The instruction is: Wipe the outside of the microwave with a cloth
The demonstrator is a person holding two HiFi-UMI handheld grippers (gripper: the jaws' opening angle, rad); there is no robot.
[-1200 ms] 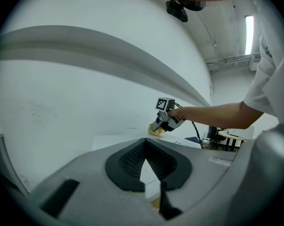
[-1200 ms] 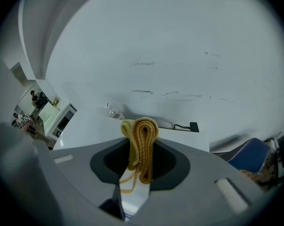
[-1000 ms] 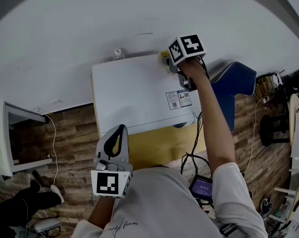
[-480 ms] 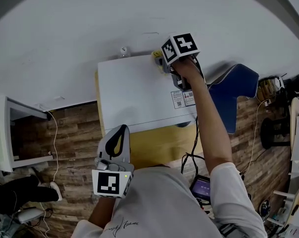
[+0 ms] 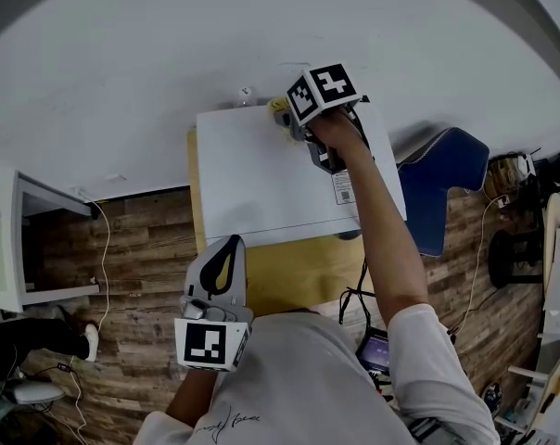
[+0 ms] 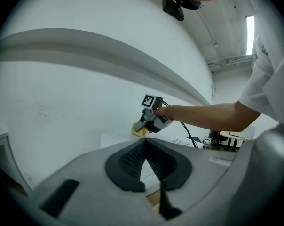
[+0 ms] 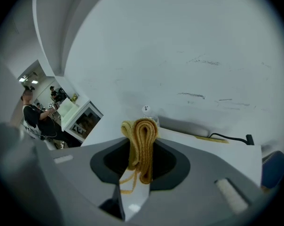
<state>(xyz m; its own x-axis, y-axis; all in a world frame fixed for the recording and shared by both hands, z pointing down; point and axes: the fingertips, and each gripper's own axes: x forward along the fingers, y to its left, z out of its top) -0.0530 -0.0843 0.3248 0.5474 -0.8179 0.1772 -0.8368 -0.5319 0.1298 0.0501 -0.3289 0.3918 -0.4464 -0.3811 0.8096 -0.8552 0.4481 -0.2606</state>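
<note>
Head view: grips a yellow cloth [image 5: 278, 109] in the right tool [image 5: 285, 120], down on the white microwave [image 5: 261, 174] directly under the tips. Left gripper view: holds the left tool [image 6: 149, 159] closed on nothing, well back. Right gripper view: pinches the folded cloth, leaving bare top to the tool's right.

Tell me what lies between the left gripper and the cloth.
Only the bare white top of the microwave, seen in the head view, separates the left gripper from the cloth clamped in the right gripper.
</note>
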